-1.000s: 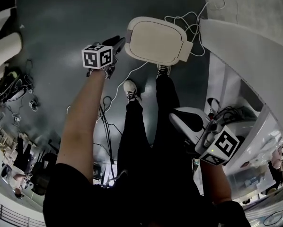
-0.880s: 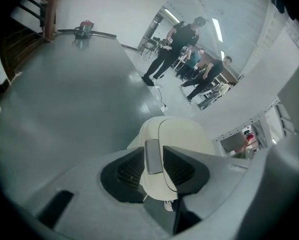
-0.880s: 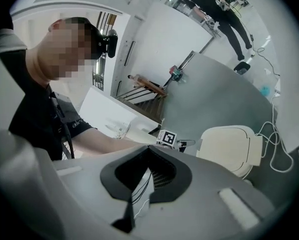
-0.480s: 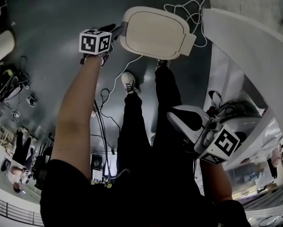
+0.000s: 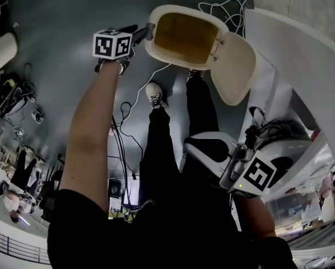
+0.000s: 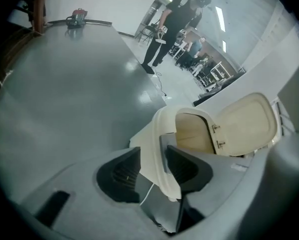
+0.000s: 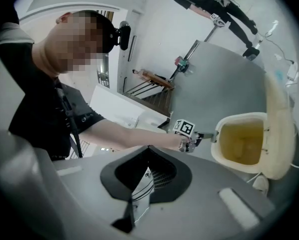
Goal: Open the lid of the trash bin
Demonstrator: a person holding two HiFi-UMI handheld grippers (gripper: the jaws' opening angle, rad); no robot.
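Honestly, the only print I can make out is the black-and-white square patterning on the marker cube (image 5: pixel 112 43) of my left gripper (image 6: pixel 152 156) and on its twin (image 5: pixel 259 175) on my right gripper (image 7: pixel 148 150).

In the head view my left gripper sits at 11 o'clock, with its tips at the edge of the trash bin (image 6: pixel 158 126). The bin stands on the grey floor (image 5: pixel 72 32) at 12 o'clock. The left gripper view shows what the head view hides. The jaws have just been opening and stand wide, straddling the bin's cream wall, and a grey tab on that wall is just beside the right-hand jaw. Whether either pad touches the wall I cannot tell.

The lid (image 5: pixel 235 66) is swung open toward 1 o'clock. Its two small hinges show clearest in the left gripper view. That view alone also catches a person in black (image 6: pixel 177 24) far across the floor.

My right gripper hangs at 4 o'clock by my leg, well apart from the bin. Its jaws meet at the tips with nothing between them. Its view alone shows the bin from the side, with the lid standing upright behind the yellowish inside and my left arm (image 7: pixel 134 134) reaching to the rim.
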